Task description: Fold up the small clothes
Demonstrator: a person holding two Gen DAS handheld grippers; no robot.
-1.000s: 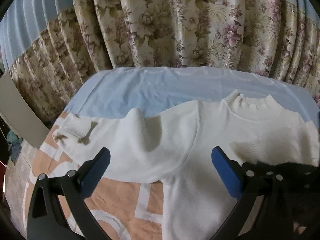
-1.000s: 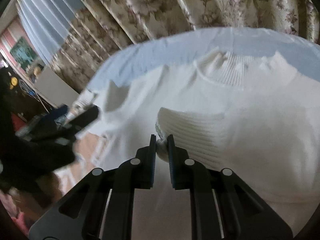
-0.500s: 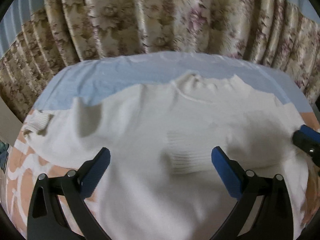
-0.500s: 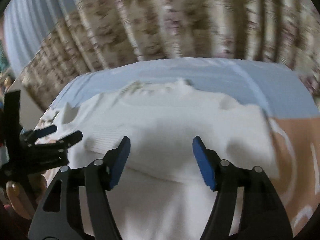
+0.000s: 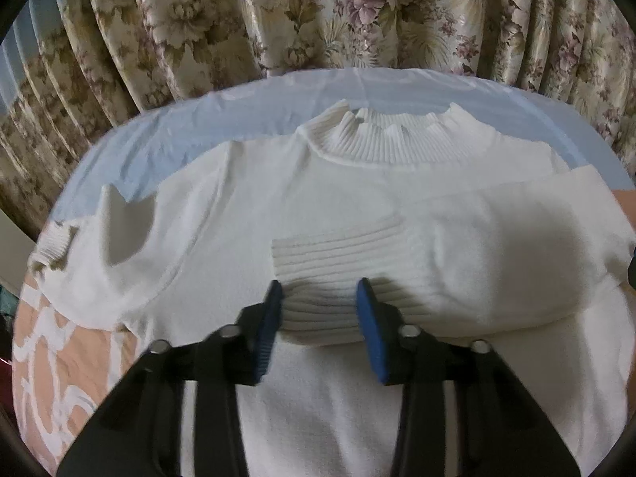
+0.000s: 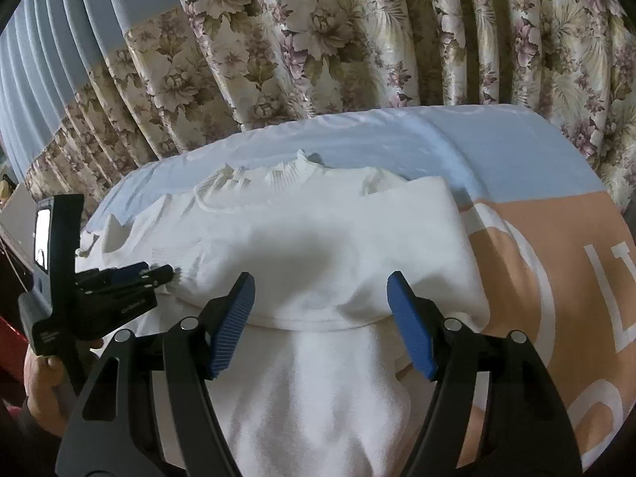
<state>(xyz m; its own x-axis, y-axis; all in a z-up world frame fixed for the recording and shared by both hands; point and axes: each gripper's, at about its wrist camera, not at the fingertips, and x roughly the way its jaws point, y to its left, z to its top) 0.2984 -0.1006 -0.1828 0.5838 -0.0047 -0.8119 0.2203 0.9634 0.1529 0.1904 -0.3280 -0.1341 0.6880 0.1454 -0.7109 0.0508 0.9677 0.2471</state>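
left tool – jaws just closing, ribbed cuff between | right tool – wide open, empty, above sweater

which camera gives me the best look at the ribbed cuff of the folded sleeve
The left wrist view. The ribbed cuff lies centred and close there, ribs sharp, with the left gripper straddling its near edge. In the right wrist view that cuff is small, at the far left, partly behind the left gripper.

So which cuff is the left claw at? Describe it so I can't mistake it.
Start at the white sweater spread on the bed. One sleeve is folded across its chest. Its ribbed cuff ends mid-chest between the left claw pads; the other cuff lies off the sweater's side.
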